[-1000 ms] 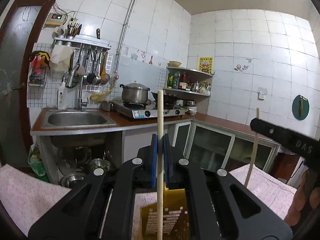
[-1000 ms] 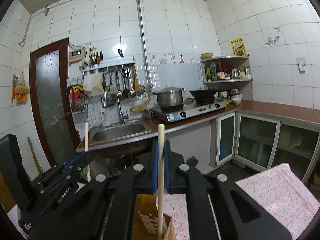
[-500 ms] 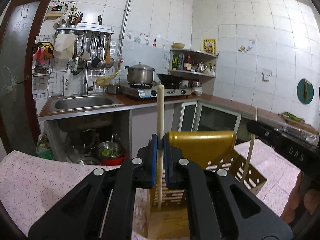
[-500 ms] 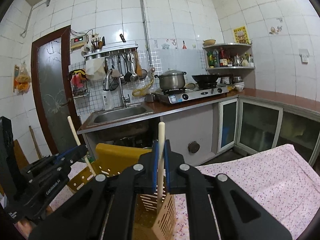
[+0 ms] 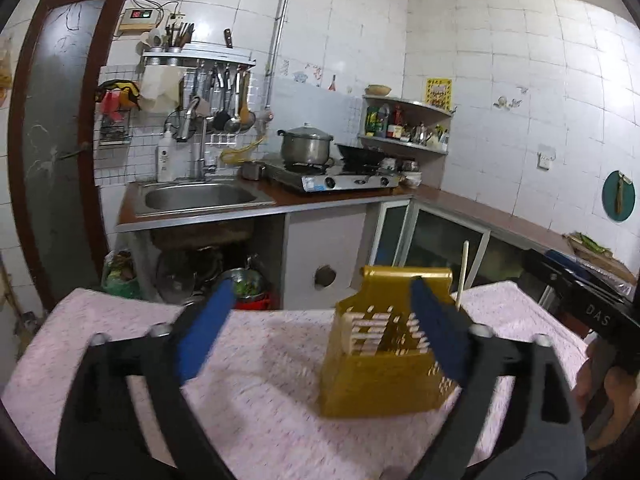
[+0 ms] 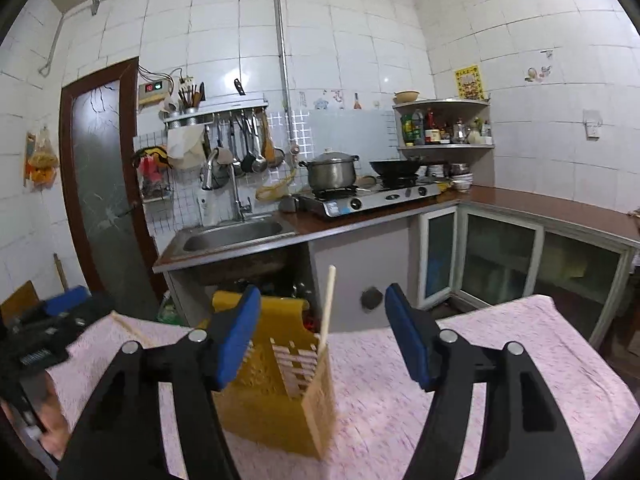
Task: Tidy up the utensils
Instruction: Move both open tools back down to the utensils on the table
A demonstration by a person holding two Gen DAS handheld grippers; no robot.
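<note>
Left wrist view: the left gripper [image 5: 320, 332] has its jaws spread wide and released, blue pads empty. Ahead at about 1 o'clock stands a yellow utensil holder [image 5: 384, 356] on the pink floral cloth [image 5: 260, 360] that covers the counter. A pale chopstick [image 5: 462, 276] rises upright from the holder's far right corner. The right gripper [image 5: 588, 304] enters at 3 o'clock as a black bar, just beside the holder. Behind are the sink [image 5: 200, 198], a pot [image 5: 306, 144] and the stove [image 5: 336, 178].

Right wrist view: the right gripper [image 6: 320, 332] also has its jaws parted wide, gripping nothing. The yellow utensil holder [image 6: 280, 392] sits at 11 o'clock, partly behind the left pad. One chopstick [image 6: 327, 308] stands upright in its near right corner; a second chopstick [image 6: 130, 330] leans out toward 9 o'clock, though blur hides where its lower end sits. The left gripper [image 6: 52, 328] appears blurred at 9 o'clock, near that leaning stick.
</note>
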